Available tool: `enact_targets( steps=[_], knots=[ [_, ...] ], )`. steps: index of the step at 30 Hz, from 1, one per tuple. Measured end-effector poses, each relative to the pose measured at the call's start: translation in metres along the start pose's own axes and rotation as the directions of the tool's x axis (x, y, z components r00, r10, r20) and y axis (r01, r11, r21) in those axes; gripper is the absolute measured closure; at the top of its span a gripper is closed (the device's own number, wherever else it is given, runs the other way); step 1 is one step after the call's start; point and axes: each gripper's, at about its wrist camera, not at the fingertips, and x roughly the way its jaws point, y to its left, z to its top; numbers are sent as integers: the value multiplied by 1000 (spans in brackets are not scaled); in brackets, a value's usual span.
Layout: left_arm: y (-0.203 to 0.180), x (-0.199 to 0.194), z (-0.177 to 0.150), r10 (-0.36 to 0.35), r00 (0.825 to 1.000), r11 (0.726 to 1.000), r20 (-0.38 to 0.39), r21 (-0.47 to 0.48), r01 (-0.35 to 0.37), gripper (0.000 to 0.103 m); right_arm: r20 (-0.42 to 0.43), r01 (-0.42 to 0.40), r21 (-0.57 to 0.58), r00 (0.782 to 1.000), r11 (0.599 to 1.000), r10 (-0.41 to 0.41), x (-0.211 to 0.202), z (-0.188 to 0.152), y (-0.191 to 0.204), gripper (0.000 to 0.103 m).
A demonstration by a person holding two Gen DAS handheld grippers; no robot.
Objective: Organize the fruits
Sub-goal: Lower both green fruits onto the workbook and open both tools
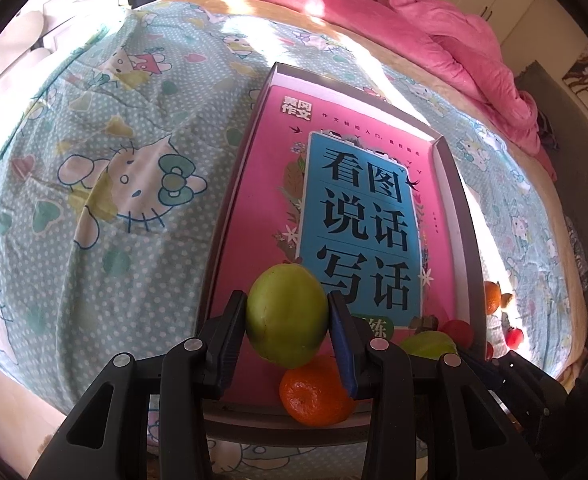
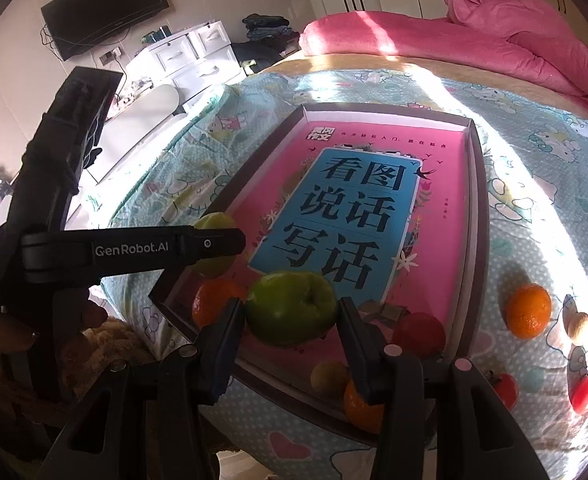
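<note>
- Left gripper (image 1: pixel 287 320) jaws clamp a green apple (image 1: pixel 286 314), long axis upright, over the tray's (image 1: pixel 460 216) near-left end.
- Right gripper (image 2: pixel 292 322) jaws clamp another green fruit (image 2: pixel 292 308), stem dimple facing right.
- Tray on a cartoon-print bed (image 1: pixel 94 160); pink blanket (image 1: pixel 434 32) far.

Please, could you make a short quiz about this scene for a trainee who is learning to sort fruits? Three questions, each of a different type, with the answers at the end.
1. True or false: the left gripper holds nothing between its fingers.
2. What lies flat inside the tray? A) a folded towel B) a pink book C) a white plate
3. In one word: what colour is the fruit between the fingers of the right gripper?

Key: 1 false; 2 B; 3 green.
</note>
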Motion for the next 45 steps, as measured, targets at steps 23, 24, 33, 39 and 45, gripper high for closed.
enact_targets(
  steps=[23,24,33,39,45],
  knots=[
    [-5,9,-3,58,998,997,-21,46,-57,61,-49,2,-47,999,999,-4,10,-4,7,55],
    [-5,8,-3,59,998,997,-20,46,-58,61,-46,1,-45,999,999,-3,10,-4,7,55],
    [-7,8,-5,65,998,996,-19,57,-63,61,-40,9,-40,999,999,-10,5,-6,6,54],
    [-9,6,-4,72,997,996,-23,62,-70,55,-35,24,-37,999,999,-25,-3,-5,8,54],
    [-14,3,4,101,995,993,-11,58,-100,46,28,44,-28,999,999,-43,-34,-4,4,53]
  ],
)
